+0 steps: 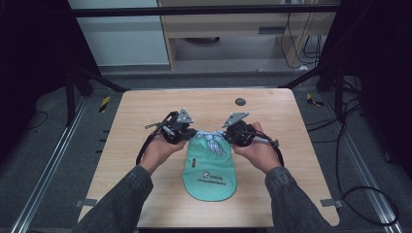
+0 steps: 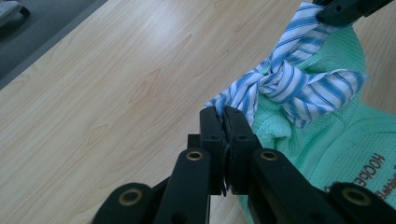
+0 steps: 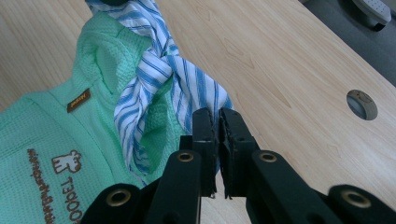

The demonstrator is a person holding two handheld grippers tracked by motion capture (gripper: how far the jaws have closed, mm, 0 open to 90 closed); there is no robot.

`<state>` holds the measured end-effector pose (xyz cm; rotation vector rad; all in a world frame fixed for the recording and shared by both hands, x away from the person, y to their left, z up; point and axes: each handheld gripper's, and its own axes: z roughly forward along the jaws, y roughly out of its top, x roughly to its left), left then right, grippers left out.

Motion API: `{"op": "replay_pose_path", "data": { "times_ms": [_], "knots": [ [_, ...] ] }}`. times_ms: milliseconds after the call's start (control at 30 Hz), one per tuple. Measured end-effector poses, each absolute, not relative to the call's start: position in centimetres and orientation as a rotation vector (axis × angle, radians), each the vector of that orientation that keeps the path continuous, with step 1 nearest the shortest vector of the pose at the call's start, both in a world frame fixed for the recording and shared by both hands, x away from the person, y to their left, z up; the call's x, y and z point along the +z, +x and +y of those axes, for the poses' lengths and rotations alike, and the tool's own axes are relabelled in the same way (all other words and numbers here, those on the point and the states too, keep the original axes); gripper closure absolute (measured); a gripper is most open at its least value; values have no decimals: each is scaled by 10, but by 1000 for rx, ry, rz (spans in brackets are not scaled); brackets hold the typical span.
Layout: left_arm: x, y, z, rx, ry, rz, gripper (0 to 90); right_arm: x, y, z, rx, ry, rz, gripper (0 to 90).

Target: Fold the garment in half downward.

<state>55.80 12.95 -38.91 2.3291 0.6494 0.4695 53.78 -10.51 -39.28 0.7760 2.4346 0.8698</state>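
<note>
A small mint-green garment (image 1: 209,170) with dark lettering lies on the wooden table (image 1: 136,126). At its far end a blue-and-white striped tie (image 1: 210,139) is knotted. My left gripper (image 1: 190,133) is shut on the tie's left end (image 2: 236,95), jaws pressed together on the fabric. My right gripper (image 1: 228,136) is shut on the tie's right end (image 3: 198,95). The knot (image 2: 282,77) sits between the two grippers. In the right gripper view the garment (image 3: 56,135) carries a small brown label (image 3: 78,100) near the neck.
A round grey grommet (image 1: 240,101) sits in the table near its far edge, also the grommet (image 3: 362,104) in the right gripper view. Bare wood lies around the garment. Metal rails and cables run along the floor at both sides.
</note>
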Motion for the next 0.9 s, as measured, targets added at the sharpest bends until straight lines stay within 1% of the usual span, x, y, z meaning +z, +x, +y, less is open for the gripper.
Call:
{"op": "replay_pose_path", "data": {
  "times_ms": [900],
  "knots": [
    [-374,560,127,505,2323,625,878,-379,542,-109,875,765,2414,853]
  ]
}}
